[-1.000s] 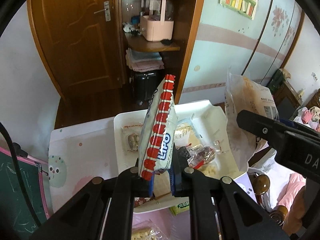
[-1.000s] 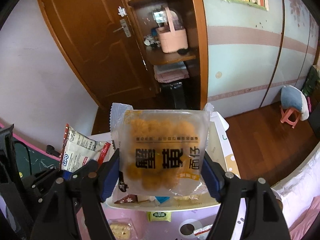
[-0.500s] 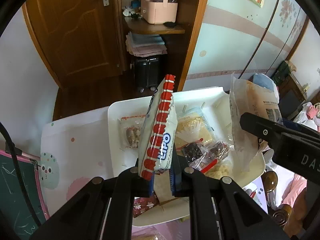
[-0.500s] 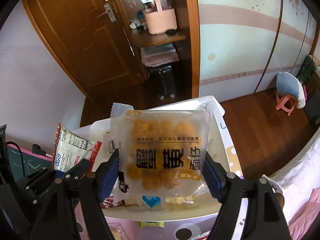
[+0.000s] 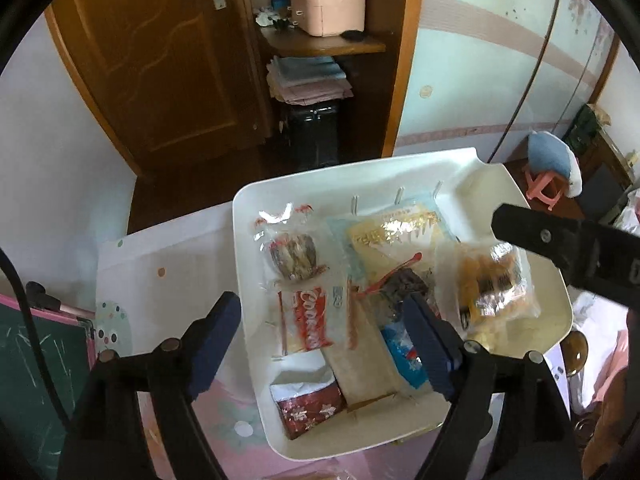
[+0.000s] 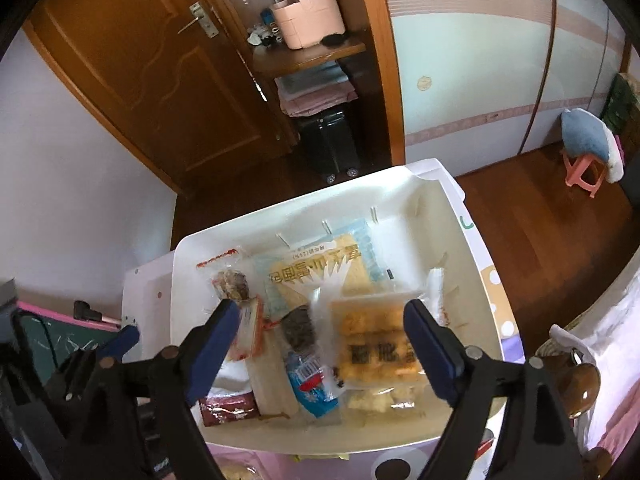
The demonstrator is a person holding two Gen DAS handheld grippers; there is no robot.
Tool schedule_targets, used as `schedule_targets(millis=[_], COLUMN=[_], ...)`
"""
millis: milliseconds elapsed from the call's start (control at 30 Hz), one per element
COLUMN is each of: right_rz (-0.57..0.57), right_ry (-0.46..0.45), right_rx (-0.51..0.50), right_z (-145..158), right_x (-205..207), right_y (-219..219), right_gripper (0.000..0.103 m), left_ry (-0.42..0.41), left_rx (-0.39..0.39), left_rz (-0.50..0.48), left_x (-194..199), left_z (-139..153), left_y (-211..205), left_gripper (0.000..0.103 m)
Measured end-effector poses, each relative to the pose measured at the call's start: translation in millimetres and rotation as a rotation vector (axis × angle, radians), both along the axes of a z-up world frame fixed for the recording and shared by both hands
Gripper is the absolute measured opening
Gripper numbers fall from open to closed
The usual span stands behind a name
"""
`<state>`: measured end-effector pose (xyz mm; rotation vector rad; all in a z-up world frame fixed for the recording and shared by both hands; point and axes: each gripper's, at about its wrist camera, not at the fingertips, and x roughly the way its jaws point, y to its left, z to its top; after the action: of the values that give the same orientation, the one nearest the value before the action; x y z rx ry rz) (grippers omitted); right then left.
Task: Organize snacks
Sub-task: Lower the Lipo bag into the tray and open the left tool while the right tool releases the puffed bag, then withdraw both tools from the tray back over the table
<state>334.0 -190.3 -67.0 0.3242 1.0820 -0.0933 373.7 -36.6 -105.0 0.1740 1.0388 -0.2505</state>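
A white tray (image 5: 492,184) on the table holds several snack packets. The red-and-white Lipo packet (image 5: 310,318) lies flat in it below my open left gripper (image 5: 324,340). The clear bag of yellow crab-roe snacks (image 6: 376,344) lies in the tray's right part, under my open right gripper (image 6: 320,344); it also shows in the left wrist view (image 5: 492,284). Both grippers hover above the tray (image 6: 404,184), empty. The right gripper's black arm (image 5: 560,240) crosses the left wrist view.
The table (image 5: 160,264) has a pale dotted cover. A green chalkboard (image 5: 36,360) with a pink frame stands at the left. A brown door (image 5: 152,60) and shelf with a pink basket (image 5: 328,12) are behind. A pink stool (image 6: 584,172) stands on the floor, right.
Both grippers opened and let go. The Lipo packet and the crab-roe bag dropped into the tray. Both views tilted down over the tray.
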Motion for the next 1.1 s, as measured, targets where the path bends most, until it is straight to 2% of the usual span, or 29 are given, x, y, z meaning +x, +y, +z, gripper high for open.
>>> schedule_targets(millis=[267, 533, 1100], right_rz=[0.008, 0.025, 0.077], right_ry=[0.013, -0.002, -0.068], right_rx=[0.005, -0.002, -0.024], right_z=[-6.0, 0.6, 38.0], right_x=[-4.4, -14.5, -63.3], right_y=[3.7, 8.0, 15.2], right_gripper=[0.088, 0.088, 0.088], left_ry=[0.016, 0.02, -0.049], left_rx=[0.002, -0.011, -0.02], left_rz=[0.004, 0.024, 0.066], left_x=[-12.0, -24.8, -81.1], left_z=[-2.8, 2.7, 41.7], left_y=[6.1, 12.8, 18.1], left_gripper=[0.083, 0.083, 0.083])
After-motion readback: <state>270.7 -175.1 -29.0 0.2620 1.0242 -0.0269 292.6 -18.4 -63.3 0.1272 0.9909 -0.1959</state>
